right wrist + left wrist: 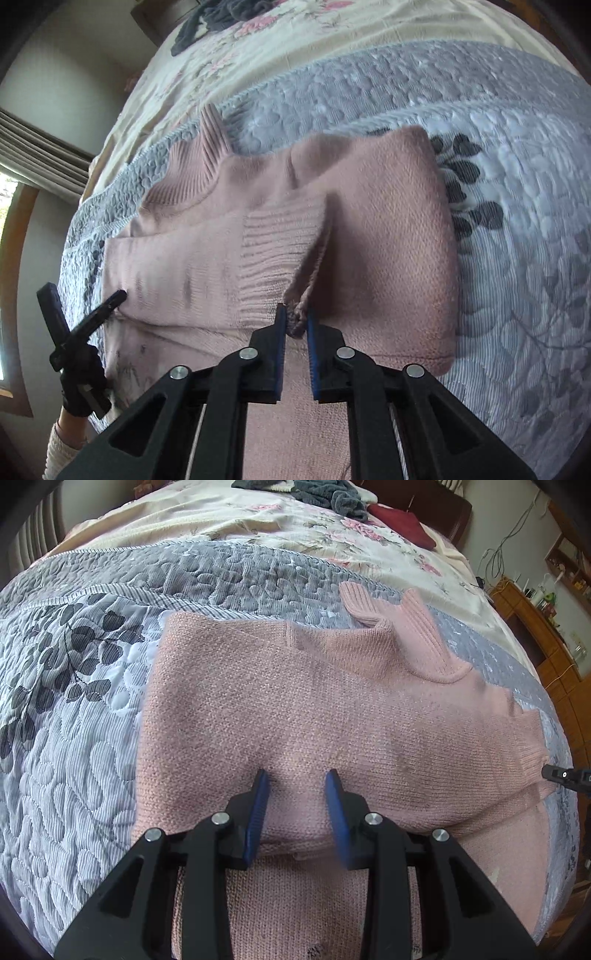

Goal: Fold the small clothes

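Knitwear filled both views: a pink ribbed-cuff knitted sweater (295,709) lay spread on the grey-and-white quilted leaf-print bedspread (74,738), partly folded, its ribbed collar (424,642) pointing toward the far side of the bed. My right tool (294,319) had its blue pads nearly closed on a bunched bit of the ribbed sleeve cuff (280,251), which rose off the sweater body in a ridge. My left tool (297,786) sat with its pads apart, nothing between them, tips resting on or just above the sweater's middle; I could not tell whether they pressed the cloth.

I judged the step to be carrying the sleeve across the body. To do it well I would have kept the lift low, drawn the cuff straight along the sweater so the ridge flattened, and let the left tool pin the middle so the layers underneath did not drag.

Edges looked friendly. The sweater's folded side edge (443,258) ran neat on one side, with bare bedspread beyond it. Farther off lay a cream floral blanket (258,520), a dark grey fleece heap (332,494) and a dark red folded cloth (402,524), all well apart from the work.
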Demonstrator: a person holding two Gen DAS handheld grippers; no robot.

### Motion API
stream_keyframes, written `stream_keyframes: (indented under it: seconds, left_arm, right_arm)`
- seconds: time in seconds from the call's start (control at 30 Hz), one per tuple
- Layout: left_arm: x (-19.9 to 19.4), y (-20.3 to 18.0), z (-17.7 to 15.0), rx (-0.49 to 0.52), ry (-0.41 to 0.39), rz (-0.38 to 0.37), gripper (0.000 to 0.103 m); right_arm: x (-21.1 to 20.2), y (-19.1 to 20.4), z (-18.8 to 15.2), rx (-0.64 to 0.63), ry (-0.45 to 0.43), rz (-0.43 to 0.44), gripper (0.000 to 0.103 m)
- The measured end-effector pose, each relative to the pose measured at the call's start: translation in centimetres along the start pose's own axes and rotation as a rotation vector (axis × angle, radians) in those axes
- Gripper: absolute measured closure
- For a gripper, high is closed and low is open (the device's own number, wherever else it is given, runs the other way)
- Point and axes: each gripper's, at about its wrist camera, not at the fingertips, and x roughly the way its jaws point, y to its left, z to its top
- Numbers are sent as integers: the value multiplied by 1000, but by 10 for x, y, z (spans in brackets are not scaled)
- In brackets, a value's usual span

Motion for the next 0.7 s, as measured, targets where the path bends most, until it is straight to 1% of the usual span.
stream_keyframes:
  seconds: [0.07, 0.1, 0.13, 0.2, 0.27, 0.33, 0.4, 0.43, 0.47, 0.5, 0.57, 0.6, 0.7]
  left_arm:
    - [-1, -1, 1, 6, 8, 7, 71]
    - [-3, -3, 3, 6, 11, 16, 71]
    - [-7, -5, 5, 8, 8, 28, 70]
    - [-18, -14, 11, 28, -28, 37, 68]
    - [-25, -26, 16, 59, -54, 30, 65]
    - [-25, -41, 20, 96, -56, 21, 63]
    - [-17, -53, 21, 126, -37, 20, 63]
    - [-12, -57, 20, 138, -24, 23, 63]
    - [-6, -60, 19, 150, -12, 31, 63]
    - [-1, -60, 18, 158, 0, 41, 63]
    - [9, -57, 13, 161, 25, 57, 63]
    - [12, -54, 11, 164, 25, 55, 63]
    - [13, -49, 6, 185, 7, 31, 63]
  right_arm:
    - [0, 3, -5, -32, 5, -41, 91]
    - [-5, 6, -6, -47, -8, -57, 88]
    - [-12, 8, -5, -57, -33, -71, 86]
    - [-28, 12, 0, -71, -90, -63, 86]
    - [-34, 21, 8, -91, -113, -38, 85]
    - [-27, 31, 15, -108, -102, -22, 85]
    - [-15, 39, 20, -121, -89, -9, 85]
    - [-9, 41, 22, -134, -84, -20, 85]
    - [-3, 43, 23, -148, -85, -52, 85]
    - [3, 43, 23, -154, -84, -82, 85]
    - [14, 35, 23, -135, -64, -102, 85]
    - [19, 29, 21, -121, -52, -111, 87]
    - [28, 16, 13, -119, -44, -90, 88]
